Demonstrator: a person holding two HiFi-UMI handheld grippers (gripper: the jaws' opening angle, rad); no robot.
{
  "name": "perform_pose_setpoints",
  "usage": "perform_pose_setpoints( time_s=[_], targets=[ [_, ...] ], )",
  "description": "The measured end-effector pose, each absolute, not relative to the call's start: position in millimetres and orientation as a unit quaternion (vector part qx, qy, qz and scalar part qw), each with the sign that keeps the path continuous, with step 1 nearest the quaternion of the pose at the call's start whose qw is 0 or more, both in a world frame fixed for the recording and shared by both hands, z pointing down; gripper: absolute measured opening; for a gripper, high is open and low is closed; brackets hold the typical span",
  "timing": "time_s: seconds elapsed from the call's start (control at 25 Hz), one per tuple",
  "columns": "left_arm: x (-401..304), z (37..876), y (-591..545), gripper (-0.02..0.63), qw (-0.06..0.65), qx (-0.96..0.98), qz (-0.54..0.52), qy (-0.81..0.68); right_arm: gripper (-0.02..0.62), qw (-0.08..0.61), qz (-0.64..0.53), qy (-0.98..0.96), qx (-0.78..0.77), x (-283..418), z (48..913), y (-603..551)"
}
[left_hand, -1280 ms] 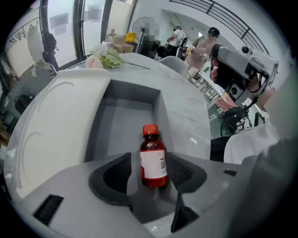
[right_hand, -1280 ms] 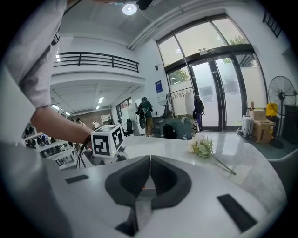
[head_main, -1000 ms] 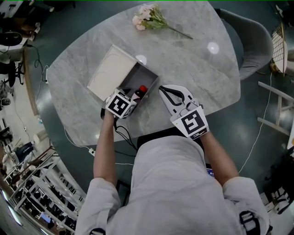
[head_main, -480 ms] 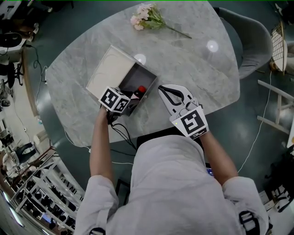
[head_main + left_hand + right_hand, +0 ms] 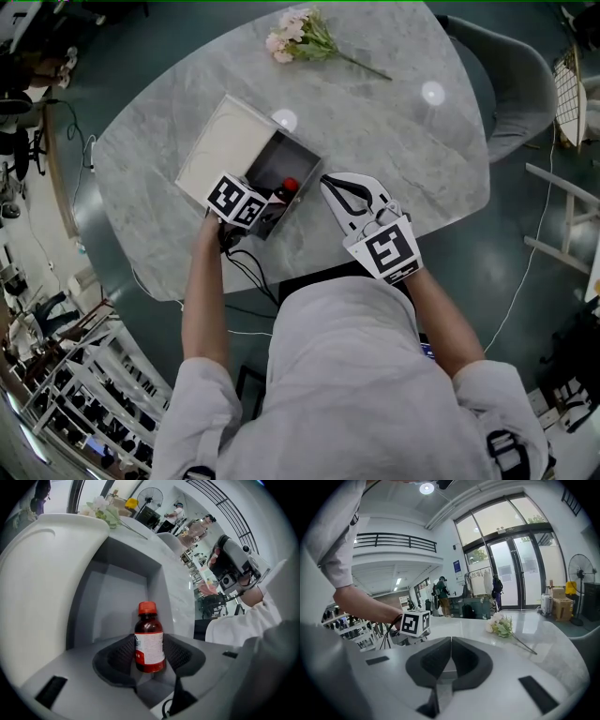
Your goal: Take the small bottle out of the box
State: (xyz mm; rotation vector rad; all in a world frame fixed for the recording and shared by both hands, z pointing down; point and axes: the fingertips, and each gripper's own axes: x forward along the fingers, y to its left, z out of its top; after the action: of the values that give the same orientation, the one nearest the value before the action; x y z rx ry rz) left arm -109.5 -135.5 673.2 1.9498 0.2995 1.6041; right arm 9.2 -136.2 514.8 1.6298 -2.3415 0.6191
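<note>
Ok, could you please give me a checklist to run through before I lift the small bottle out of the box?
1. Grip: ok, the left gripper is shut on the bottle, touching both of its sides.
2. Cap: ok, on the bottle.
3. Way out of the box: ok, the lid lies open and nothing is above.
4. Right gripper clear: ok, shut, empty, beside the box.
5. Box steadied: not ok, nothing holds it.
6. Bottle off the box floor: cannot tell.

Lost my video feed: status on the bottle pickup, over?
Left hand-held gripper shut on small bottle. Right hand-held gripper shut, empty. Bottle not yet out of box. Path clear.
</note>
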Motion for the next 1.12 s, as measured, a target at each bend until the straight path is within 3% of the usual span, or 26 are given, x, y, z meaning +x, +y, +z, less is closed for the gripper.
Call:
perform_pose_setpoints(
  time_s=[0.52,1.12],
  targets=[
    [-109.3,672.4,-136.5,0.192,0.284,0.745,0.596,0.094,0.026,0.1,0.243,-0.787,0.559,11.3,522.4,-152.1],
    [-103.9,637.8,-169.6,0.192,0.198,0.818,0.537,-0.063,0.026,0.101,0.253,-0.793,0.544,2.8,522.9,-151.6]
  ],
)
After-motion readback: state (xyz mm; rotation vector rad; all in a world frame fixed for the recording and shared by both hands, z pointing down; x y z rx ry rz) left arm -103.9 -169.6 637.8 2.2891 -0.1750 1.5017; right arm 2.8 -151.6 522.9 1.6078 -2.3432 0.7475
